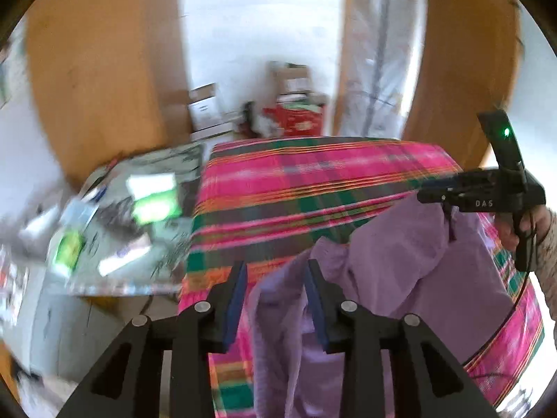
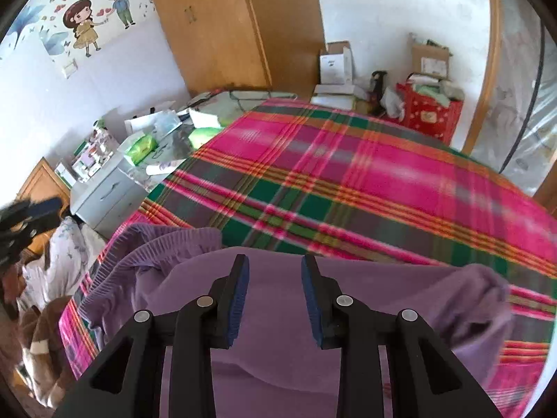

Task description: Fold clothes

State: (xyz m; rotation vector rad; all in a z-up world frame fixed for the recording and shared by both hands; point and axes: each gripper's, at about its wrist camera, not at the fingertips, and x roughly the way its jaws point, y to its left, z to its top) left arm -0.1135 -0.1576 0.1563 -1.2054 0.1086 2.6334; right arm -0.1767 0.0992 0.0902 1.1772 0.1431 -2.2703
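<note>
The bed [image 2: 348, 181], covered in a plaid blanket, serves as the folding surface. The purple garment [image 2: 278, 313] lies crumpled at the bed's near edge, with its ribbed hem toward the near left corner; this keeps it within reach. The left hand-held gripper [image 1: 275, 299] hangs above the garment's left side, jaws partly apart, with cloth beneath but not pinched. The right hand-held gripper [image 2: 275, 296] hangs over the garment's middle, jaws equally apart and empty. Judged step: selecting new grasp points.

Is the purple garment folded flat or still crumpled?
Crumpled: the purple garment lies bunched on the plaid blanket, waistband rumpled.
</note>
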